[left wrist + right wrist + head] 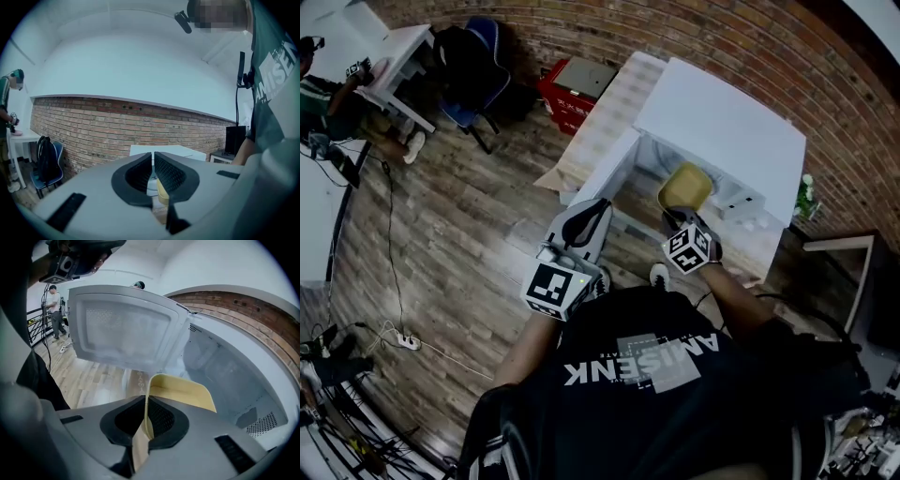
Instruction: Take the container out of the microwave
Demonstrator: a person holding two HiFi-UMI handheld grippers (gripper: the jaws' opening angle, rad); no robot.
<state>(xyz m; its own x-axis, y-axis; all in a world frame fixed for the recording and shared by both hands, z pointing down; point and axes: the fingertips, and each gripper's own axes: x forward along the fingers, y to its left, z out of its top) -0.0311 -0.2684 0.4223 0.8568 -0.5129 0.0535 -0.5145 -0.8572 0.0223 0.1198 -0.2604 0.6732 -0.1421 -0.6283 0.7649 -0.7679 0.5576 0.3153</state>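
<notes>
The white microwave point(722, 131) stands with its door point(605, 178) swung open towards me. A yellow container point(686, 186) hangs at the cavity's mouth, my right gripper point(678, 217) shut on its near wall. In the right gripper view the thin yellow wall point(183, 394) runs between the black pads of the right gripper point(146, 401), with the open door point(124, 329) to the left and the cavity point(225, 371) behind. My left gripper point(598, 208) hovers by the door's edge, apart from the container. In its own view the left gripper point(153, 157) has its jaws together with nothing in them, and a sliver of the container point(161, 193) shows below.
A red box point(572, 94) and a blue chair with a dark backpack point(473, 66) stand by the brick wall. A person sits at a white desk point(398, 56) at far left. A cable and power strip point(408, 342) lie on the wooden floor.
</notes>
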